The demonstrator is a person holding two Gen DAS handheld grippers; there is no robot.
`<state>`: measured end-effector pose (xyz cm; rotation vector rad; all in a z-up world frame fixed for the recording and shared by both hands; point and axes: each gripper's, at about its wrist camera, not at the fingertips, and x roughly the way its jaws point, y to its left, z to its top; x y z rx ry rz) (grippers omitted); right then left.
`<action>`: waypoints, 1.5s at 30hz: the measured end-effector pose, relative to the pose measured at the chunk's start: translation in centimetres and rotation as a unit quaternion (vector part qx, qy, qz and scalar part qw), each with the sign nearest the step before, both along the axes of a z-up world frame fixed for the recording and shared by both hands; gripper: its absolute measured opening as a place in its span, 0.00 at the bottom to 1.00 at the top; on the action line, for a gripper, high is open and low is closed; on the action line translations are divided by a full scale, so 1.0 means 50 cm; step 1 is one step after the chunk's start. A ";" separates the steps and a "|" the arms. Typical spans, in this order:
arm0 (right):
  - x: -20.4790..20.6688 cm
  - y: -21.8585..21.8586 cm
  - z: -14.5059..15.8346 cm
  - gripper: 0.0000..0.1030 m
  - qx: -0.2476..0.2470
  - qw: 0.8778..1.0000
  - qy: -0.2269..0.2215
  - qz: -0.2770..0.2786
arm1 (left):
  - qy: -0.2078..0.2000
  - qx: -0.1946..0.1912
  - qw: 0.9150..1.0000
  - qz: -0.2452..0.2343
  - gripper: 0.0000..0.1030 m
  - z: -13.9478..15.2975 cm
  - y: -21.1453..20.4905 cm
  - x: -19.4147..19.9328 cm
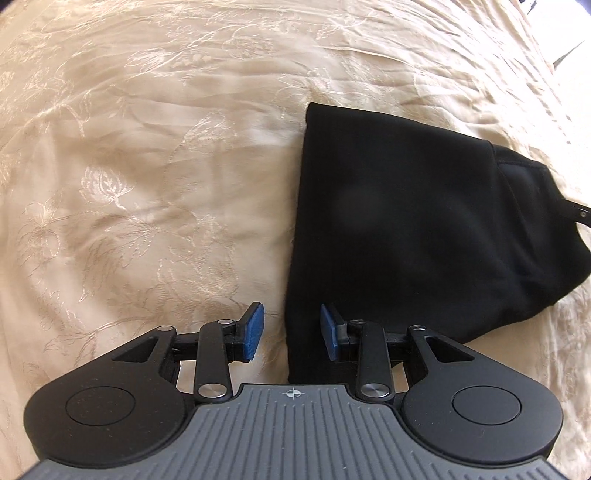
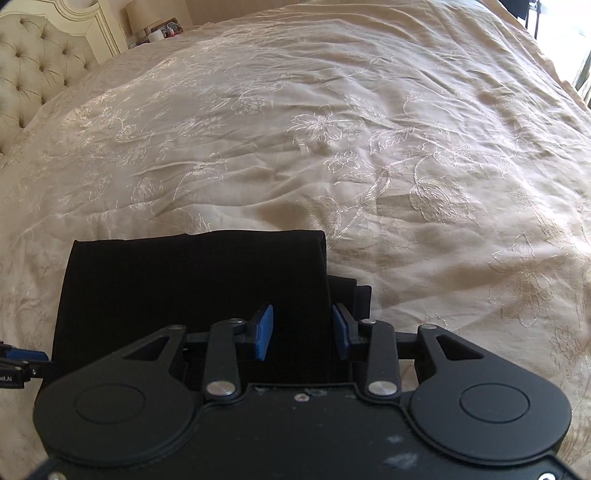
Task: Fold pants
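A pair of black fabric pants (image 1: 406,221), folded into a compact, roughly rectangular bundle, lies on a cream bedspread (image 1: 147,166) of glossy quilted cloth stitched with a pale flower and leaf pattern. In the left wrist view the bundle fills the right half of the scene, with a straight folded edge on its left side and looser layers bunched at its far right. The left gripper (image 1: 291,330), a black two-finger tool with blue ribbed pads, hangs over that left edge: its fingers stand spread apart, one pad over bare bedspread and the other over the black cloth, and neither pad presses on the fabric. In the right wrist view the pants sit near and left of centre, with stacked layers showing at the bundle's right edge. The right gripper (image 2: 303,334), of the same black build with blue pads, is likewise spread, its two pads apart over that right edge with nothing pinched between them. At the far left of this view a tufted cream headboard (image 2: 37,62) rises behind the bed, and a lamp with a pale shade (image 2: 146,14) stands beside it.
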<state>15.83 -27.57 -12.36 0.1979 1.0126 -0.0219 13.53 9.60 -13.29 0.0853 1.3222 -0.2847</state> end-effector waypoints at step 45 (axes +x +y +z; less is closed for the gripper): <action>-0.020 -0.020 0.011 0.39 -0.040 0.993 0.012 -0.111 | -0.063 0.057 0.994 -0.066 0.41 -0.003 -0.229 0.174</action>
